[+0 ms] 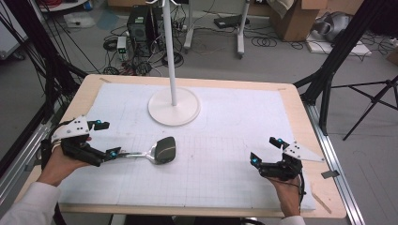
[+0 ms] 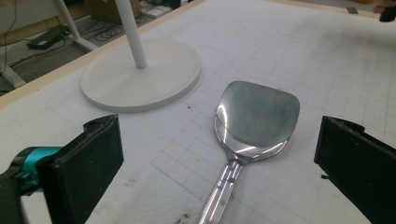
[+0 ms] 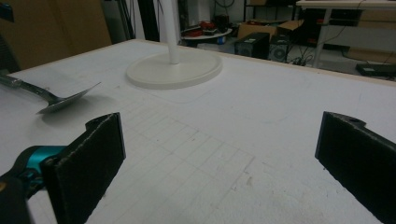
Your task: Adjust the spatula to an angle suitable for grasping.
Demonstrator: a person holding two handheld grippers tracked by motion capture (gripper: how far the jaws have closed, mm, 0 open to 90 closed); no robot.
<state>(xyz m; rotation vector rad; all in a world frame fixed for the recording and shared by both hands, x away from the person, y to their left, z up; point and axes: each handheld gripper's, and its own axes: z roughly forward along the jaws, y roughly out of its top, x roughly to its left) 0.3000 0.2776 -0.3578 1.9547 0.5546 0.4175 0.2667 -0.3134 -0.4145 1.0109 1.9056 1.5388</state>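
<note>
Left gripper [image 1: 104, 139] sits at the frame's left, jaws wide open straddling the spatula [image 2: 243, 135] handle, probably lining up a grab; right gripper [image 1: 266, 151] idles open too.

Each hand-held gripper is built in black, the left hand-held gripper [image 1: 99, 140] and the right hand-held gripper [image 1: 267, 151] alike. Two flat black jaws with rough, foam-like faces are carried, with teal fittings at their roots. A grey three-cornered plate dotted with small holes is mounted on top. White sleeves are worn behind them.
</note>
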